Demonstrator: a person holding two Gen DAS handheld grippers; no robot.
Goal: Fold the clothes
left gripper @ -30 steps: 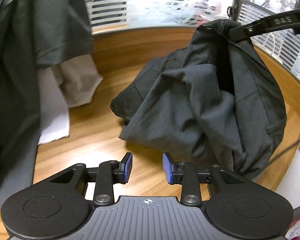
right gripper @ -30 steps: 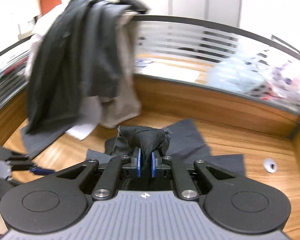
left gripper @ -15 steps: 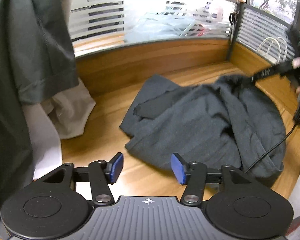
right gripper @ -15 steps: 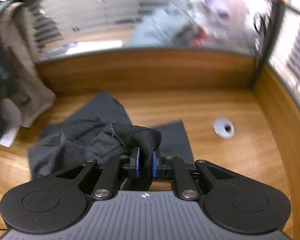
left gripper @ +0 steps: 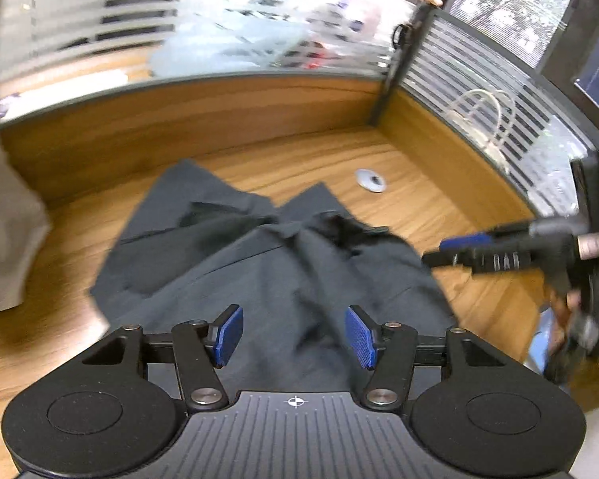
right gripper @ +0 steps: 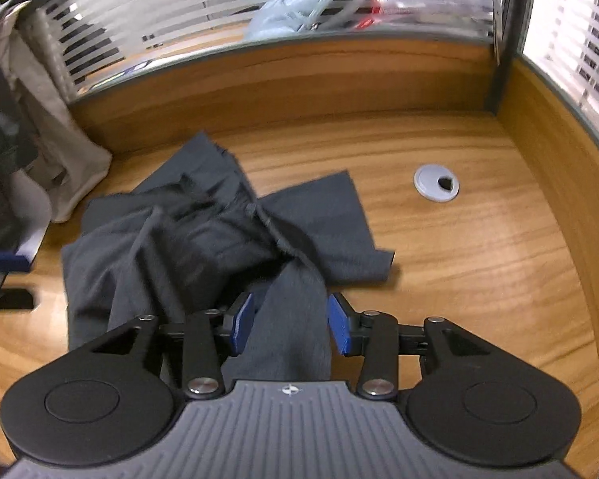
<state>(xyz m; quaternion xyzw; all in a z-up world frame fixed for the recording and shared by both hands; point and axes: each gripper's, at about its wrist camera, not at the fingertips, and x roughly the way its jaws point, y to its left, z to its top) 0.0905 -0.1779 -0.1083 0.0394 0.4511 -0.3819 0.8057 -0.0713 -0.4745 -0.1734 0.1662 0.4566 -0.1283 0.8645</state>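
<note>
The dark grey garment (right gripper: 203, 247) lies crumpled on the wooden counter (right gripper: 479, 263), spread from centre toward ten o'clock in the right wrist view. One flat panel reaches two o'clock, its edge well short of the grey cable grommet (right gripper: 436, 183).

The right gripper (right gripper: 290, 325) has just been opening; its fingers stand spread with a fold of cloth lying loose between them, pads not pressing.

The left gripper (left gripper: 294, 336) has fingers spread above the garment's near edge, nothing pinched.

Bare counter runs from one to five o'clock, bounded by a raised wooden rim and a glass partition (right gripper: 259, 4). Hanging clothes (right gripper: 32, 119) crowd nine o'clock.
</note>
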